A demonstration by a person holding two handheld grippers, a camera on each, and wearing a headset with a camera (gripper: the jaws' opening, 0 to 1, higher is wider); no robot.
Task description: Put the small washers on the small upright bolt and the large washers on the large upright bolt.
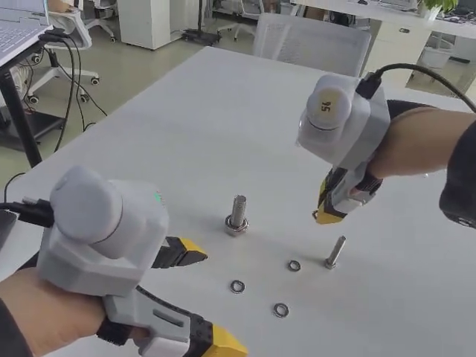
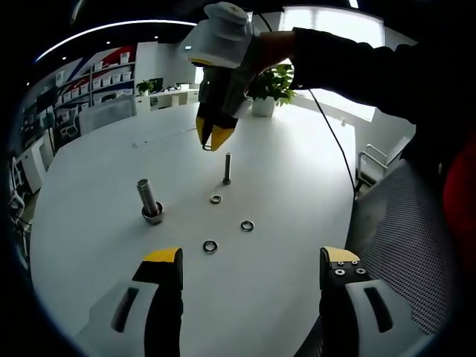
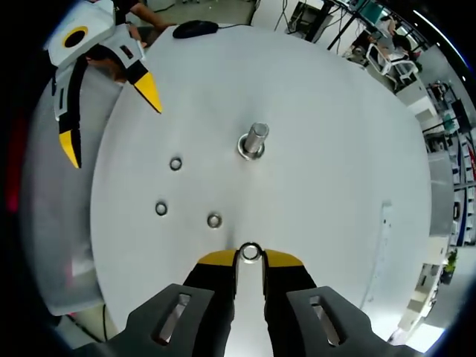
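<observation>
The large bolt [image 1: 237, 213] stands upright mid-table with a washer around its base. The small bolt [image 1: 335, 252] stands to its right, leaning a little. My right gripper [image 1: 325, 216] hovers just above and left of the small bolt, shut on a washer [image 3: 251, 253] pinched between its yellow tips. Three loose washers [image 1: 294, 265] [image 1: 237, 286] [image 1: 280, 309] lie flat in front of the bolts. My left gripper [image 1: 212, 297] waits at the near left, open, with nothing between its jaws.
The white table [image 1: 186, 126] stretches away bare behind the bolts. A grey mesh chair [image 1: 312, 41] stands at its far edge. A desk with a laptop and cables [image 1: 22, 44] is off to the left.
</observation>
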